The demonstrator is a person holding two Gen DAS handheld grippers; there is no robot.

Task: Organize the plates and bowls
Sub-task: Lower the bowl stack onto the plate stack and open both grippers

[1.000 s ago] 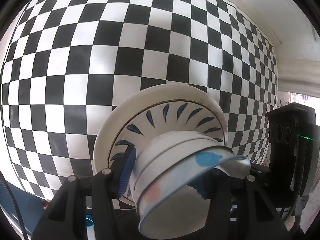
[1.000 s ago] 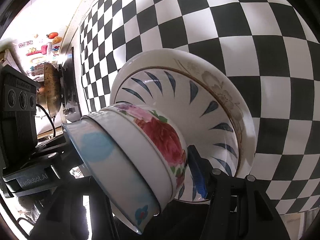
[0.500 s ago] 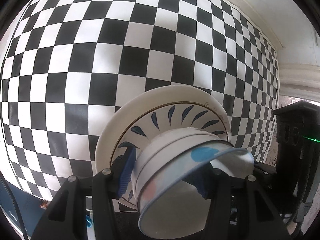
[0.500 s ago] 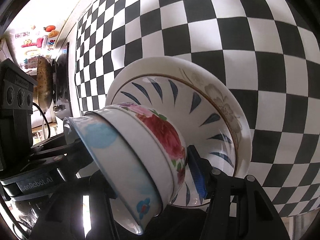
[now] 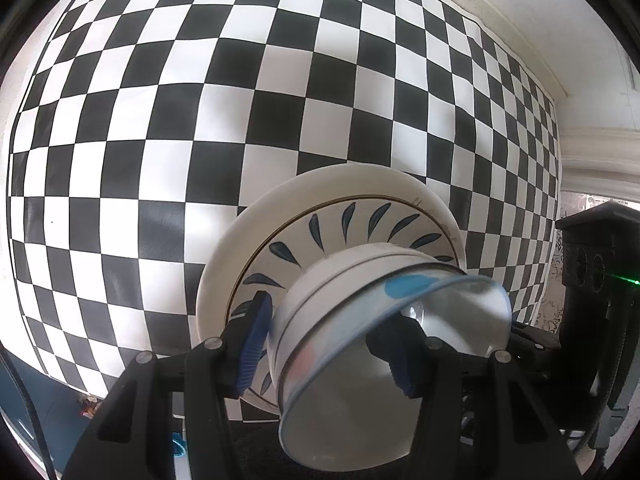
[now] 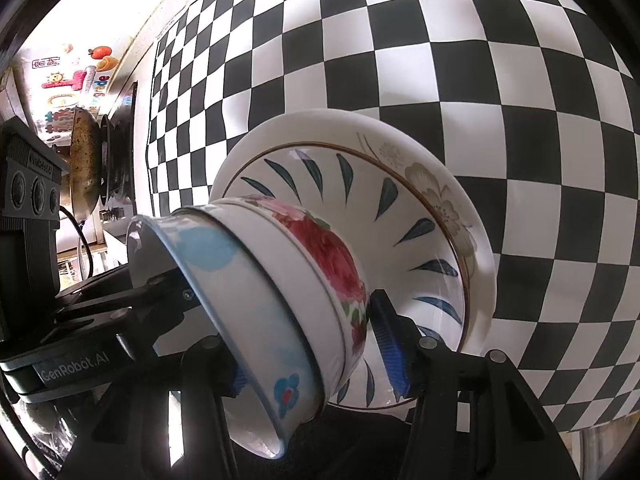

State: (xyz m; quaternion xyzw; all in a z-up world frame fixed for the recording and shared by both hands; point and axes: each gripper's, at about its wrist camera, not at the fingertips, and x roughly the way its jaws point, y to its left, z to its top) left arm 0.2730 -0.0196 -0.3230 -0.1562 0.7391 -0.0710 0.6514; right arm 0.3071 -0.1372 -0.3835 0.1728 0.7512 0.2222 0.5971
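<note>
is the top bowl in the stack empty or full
Empty: the blue-dotted bowl shows a bare white inside in the left wrist view, nested in the rose bowl.

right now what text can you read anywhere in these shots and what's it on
"GenRobot.AI" is printed on the left gripper body, seen from the right wrist.
Embossed lettering on the black camera block: too blurred to read.
Colourful magnets with characters: too small to read.
The bowls carry only floral patterns.

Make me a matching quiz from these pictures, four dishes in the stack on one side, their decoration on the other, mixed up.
Things:
1. top bowl
2. second bowl
3. third dish
4. bottom plate

Decoration:
A. beige flower on the rim
B. red and pink roses
C. dark blue leaf strokes
D. light blue patches and a small blue flower

Pairs: 1-D, 2-B, 3-C, 4-A
</note>
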